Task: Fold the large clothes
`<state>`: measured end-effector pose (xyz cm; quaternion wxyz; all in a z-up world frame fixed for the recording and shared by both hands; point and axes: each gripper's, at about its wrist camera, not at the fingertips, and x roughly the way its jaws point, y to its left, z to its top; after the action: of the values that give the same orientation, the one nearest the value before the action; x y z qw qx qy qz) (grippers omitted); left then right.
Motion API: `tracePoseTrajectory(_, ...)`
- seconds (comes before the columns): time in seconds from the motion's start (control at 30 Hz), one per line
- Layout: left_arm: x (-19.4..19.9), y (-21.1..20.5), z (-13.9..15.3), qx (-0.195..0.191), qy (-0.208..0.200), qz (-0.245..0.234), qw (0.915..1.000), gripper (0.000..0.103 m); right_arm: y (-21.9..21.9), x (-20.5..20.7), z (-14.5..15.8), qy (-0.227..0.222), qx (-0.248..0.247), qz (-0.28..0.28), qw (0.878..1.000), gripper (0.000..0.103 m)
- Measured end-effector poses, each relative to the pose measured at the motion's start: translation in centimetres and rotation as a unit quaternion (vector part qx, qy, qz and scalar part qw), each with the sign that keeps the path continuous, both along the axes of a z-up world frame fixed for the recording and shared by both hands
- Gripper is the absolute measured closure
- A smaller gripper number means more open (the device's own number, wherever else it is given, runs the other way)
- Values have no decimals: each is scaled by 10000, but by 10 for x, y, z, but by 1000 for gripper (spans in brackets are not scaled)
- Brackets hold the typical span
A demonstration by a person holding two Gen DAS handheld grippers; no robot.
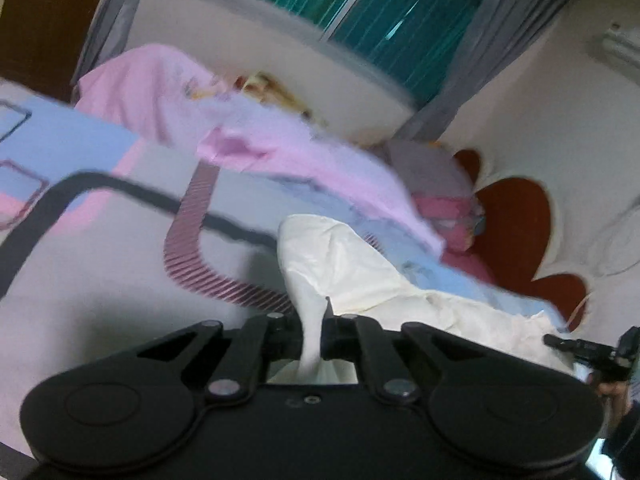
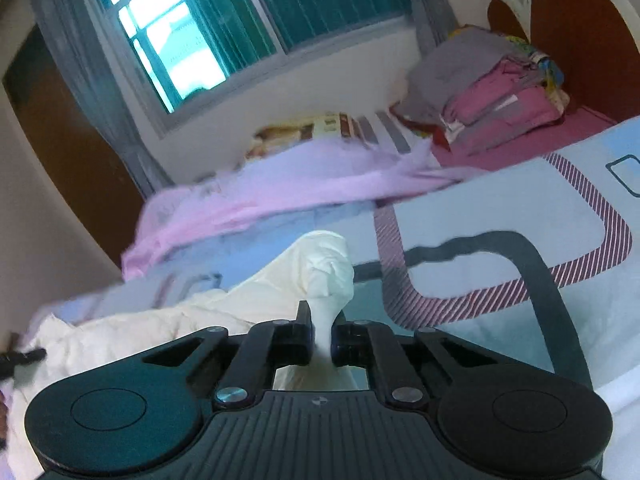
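Observation:
A cream-white garment (image 1: 360, 276) lies bunched on the patterned bed sheet (image 1: 100, 272). My left gripper (image 1: 314, 320) is shut on a pinched fold of it, and the cloth runs between the fingers toward the camera. In the right wrist view the same cream garment (image 2: 320, 264) rises in a twisted peak, and my right gripper (image 2: 322, 328) is shut on its neck. The right gripper (image 1: 576, 346) shows at the right edge of the left wrist view. A dark tip of the left gripper (image 2: 24, 358) shows at the left edge of the right wrist view.
A pink garment (image 1: 168, 92) sprawls across the bed beyond the cream one, seen also in the right wrist view as a pink garment (image 2: 260, 200). A stack of folded clothes (image 2: 500, 92) sits by the red headboard (image 2: 580, 24). A window (image 2: 208, 20) with teal curtains lies behind.

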<state>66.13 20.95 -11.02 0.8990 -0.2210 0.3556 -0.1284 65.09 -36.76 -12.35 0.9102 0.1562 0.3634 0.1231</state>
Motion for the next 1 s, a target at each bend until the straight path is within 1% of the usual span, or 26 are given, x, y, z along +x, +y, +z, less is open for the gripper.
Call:
tracePoseTrajectory(0.03, 6, -1, -9, 54, 178, 42, 9998, 98, 2, 4, -10, 145, -98, -16, 9998, 96)
tracePoseTrajectory(0.1, 13, -1, -26, -2, 423, 93, 9991, 97, 3, 11, -30, 454, -194, -110, 9987, 96)
tracePoseTrajectory(0.2, 17, 1, -42, -122, 579, 156, 9981, 95, -2, 8, -50, 522, -30, -311, 9981, 95)
tracePoseTrajectory(0.4, 14, 5, -52, -266, 486, 171, 9983, 92, -9, 6, -54, 454, 52, -337, 9984, 95)
tracePoseTrajectory(0.47, 11, 4, -49, -223, 467, 184, 9985, 92, -5, 7, -51, 468, -41, -324, 9984, 95)
tracePoseTrajectory(0.5, 11, 1, -48, -147, 451, 180, 9987, 89, -1, 6, -48, 493, -128, -306, 9982, 94)
tracePoseTrajectory(0.53, 11, 0, -44, -68, 430, 212, 9988, 81, 1, 6, -43, 552, -182, -308, 9978, 92)
tracePoseTrajectory(0.57, 8, -1, -38, 39, 408, 312, 9987, 73, 4, 6, -38, 588, -269, -397, 9971, 76)
tracePoseTrajectory(0.6, 3, -1, -29, 226, 366, 467, 9980, 44, 4, 1, -29, 541, -480, -589, 9956, 37)
tracePoseTrajectory(0.63, -7, -1, -18, 484, 264, 721, 9959, 17, 3, -9, -20, 326, -680, -776, 9941, 21)
tracePoseTrajectory(0.67, -20, -1, -5, 755, 72, 999, 9921, 12, 1, -22, -10, 53, -769, -818, 9937, 17)
tracePoseTrajectory(0.7, -36, 0, 7, 922, -157, 1086, 9897, 13, -2, -35, -1, -52, -764, -844, 9935, 17)
tracePoseTrajectory(0.73, -49, 2, 16, 928, -258, 1096, 9893, 15, -7, -48, 4, -58, -646, -846, 9943, 17)
tracePoseTrajectory(0.8, -84, 8, 28, 636, -352, 1154, 9907, 15, -18, -81, 12, -117, -465, -952, 9943, 17)
tracePoseTrajectory(0.83, -105, 11, 30, 446, -396, 1237, 9905, 15, -25, -101, 14, -167, -266, -1041, 9941, 17)
tracePoseTrajectory(0.87, -126, 13, 28, 276, -386, 1332, 9900, 16, -34, -120, 13, -125, -7, -1151, 9933, 17)
tracePoseTrajectory(0.93, -160, 16, 21, 18, -227, 1605, 9868, 19, -49, -156, 8, 89, 570, -1417, 9882, 17)
tracePoseTrajectory(1.0, -191, 16, 9, -316, -22, 1844, 9823, 23, -61, -189, -1, 254, 1104, -1711, 9787, 17)
